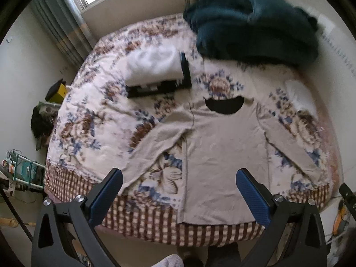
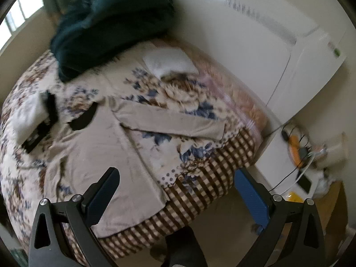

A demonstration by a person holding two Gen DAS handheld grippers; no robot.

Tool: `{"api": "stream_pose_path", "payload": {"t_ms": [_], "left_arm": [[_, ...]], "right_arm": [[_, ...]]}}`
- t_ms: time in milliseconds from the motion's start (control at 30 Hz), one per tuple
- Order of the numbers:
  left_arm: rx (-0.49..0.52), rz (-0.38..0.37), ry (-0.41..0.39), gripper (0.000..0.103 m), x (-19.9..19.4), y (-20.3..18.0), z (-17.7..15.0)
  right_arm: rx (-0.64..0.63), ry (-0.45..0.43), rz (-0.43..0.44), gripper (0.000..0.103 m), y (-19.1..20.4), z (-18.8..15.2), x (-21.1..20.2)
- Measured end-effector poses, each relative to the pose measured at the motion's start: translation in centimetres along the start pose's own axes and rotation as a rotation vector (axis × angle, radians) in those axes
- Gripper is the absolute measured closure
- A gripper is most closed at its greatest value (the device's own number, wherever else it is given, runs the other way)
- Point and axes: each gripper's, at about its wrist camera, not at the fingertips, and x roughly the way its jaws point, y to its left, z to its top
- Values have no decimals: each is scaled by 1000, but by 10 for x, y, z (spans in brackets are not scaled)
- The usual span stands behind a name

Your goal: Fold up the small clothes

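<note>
While both tools hang above the near edge of the floral bed (image 1: 93, 115), the left gripper (image 1: 179, 187) has its blue-padded fingers spread wide, holding nothing, over the hem of the beige long-sleeved top (image 1: 224, 151). The right gripper (image 2: 175, 184) is equally agape and empty, pointing toward two o'clock past the top's (image 2: 106, 155) corner. The top lies flat, sleeves splayed, neckline at twelve o'clock.

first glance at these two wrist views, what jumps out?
A beige long-sleeved top lies spread flat on the floral bedspread, hem at the near edge, sleeves angled out. Behind it, a dark teal blanket is heaped at the far side. Both the left gripper and the right gripper hang open, holding nothing.
</note>
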Motion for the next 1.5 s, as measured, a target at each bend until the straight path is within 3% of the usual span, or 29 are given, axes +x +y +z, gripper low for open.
{"api": "stream_pose_path", "payload": {"t_ms": [200, 300, 433, 567, 733, 867, 967, 1000, 1033, 1067, 1133, 1300, 1500], "left_arm": [[-1, 32, 123, 0, 96, -56, 15], [-17, 24, 214, 0, 158, -82, 10], [-7, 51, 311, 0, 237, -117, -3], [39, 80, 363, 0, 292, -145, -12], [67, 85, 387, 0, 320, -163, -12], [92, 74, 373, 0, 319, -170, -7], [90, 56, 359, 0, 317, -172, 1], [92, 52, 353, 0, 316, -173, 4], [94, 51, 346, 0, 314, -173, 6], [96, 50, 339, 0, 312, -173, 7], [95, 40, 331, 0, 308, -172, 10], [69, 21, 301, 0, 297, -162, 18], [-11, 6, 272, 0, 274, -132, 13]], "right_arm": [[97, 152, 1, 0, -28, 28, 148], [214, 221, 15, 0, -66, 32, 222], [360, 287, 23, 0, -109, 22, 292], [560, 310, 73, 2, -151, 11, 349], [743, 263, 137, 25, -179, 6, 391], [890, 202, 181, 34, -193, 2, 409], [997, 134, 199, 59, -202, 1, 410], [1016, 118, 197, 74, -203, 2, 410], [1021, 106, 180, 91, -203, 7, 410], [1012, 92, 163, 93, -202, 11, 409], [985, 66, 140, 95, -199, 20, 405], [767, 5, 90, 95, -175, 58, 375], [326, -101, 128, 95, -92, 100, 308]]}}
